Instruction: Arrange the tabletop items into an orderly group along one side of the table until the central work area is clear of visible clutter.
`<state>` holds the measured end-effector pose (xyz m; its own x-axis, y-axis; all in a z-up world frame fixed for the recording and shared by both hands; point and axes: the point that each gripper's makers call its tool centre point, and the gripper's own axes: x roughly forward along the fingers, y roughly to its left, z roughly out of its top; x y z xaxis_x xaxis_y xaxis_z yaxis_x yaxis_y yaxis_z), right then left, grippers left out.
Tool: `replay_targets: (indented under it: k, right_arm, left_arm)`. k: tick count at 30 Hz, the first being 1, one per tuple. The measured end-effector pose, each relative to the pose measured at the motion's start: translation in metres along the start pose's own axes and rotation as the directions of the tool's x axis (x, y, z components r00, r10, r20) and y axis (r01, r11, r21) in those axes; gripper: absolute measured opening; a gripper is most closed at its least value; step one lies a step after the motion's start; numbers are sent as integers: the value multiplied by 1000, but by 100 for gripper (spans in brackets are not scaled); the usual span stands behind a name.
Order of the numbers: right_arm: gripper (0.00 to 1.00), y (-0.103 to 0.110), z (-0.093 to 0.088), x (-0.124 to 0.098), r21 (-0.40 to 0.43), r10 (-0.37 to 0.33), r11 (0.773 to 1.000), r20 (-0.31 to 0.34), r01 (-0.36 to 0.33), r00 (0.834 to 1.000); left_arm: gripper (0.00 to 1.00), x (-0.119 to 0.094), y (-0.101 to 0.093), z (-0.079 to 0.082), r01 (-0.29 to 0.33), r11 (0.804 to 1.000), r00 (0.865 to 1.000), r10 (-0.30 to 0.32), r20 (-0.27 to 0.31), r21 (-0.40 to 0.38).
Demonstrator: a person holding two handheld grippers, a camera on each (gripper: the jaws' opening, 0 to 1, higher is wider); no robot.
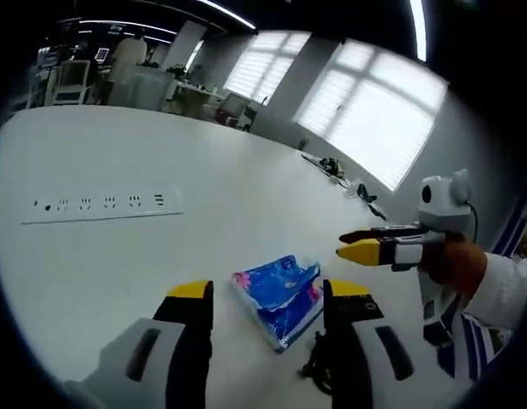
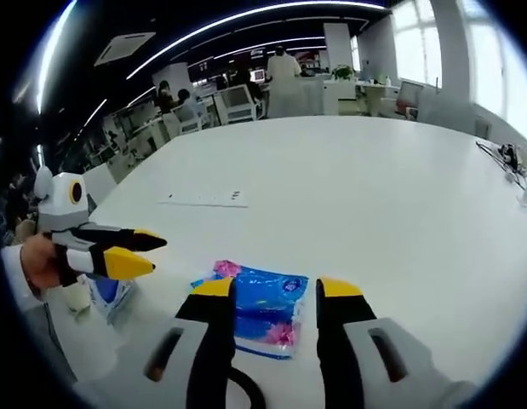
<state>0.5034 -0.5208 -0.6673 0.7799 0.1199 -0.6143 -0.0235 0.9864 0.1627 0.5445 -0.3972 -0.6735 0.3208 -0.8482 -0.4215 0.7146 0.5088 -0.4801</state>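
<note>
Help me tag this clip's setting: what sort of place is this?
Most likely an open-plan office: a big white table with a built-in power socket strip, desks and chairs behind, strip ceiling lights and blinded windows.

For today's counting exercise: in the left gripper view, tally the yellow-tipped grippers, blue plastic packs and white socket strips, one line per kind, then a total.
Yellow-tipped two-jaw grippers: 2, left gripper and right gripper
Blue plastic tissue pack: 1
White socket strip set in the table: 1
Total: 4
</note>
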Motion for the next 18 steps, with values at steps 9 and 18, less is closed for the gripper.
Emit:
replay_targets:
  k: [9,18]
  right_arm:
    - [41,11,13,-7,-13,12,1000,28,-12,1000]
    - [44,27,25,-15,-17,33,999,59,-32,998]
  left_arm:
    - [58,-16,0,15,0,1000,1000,0,28,15]
    - [62,-33,1,25,-6,999,999,5,40,33]
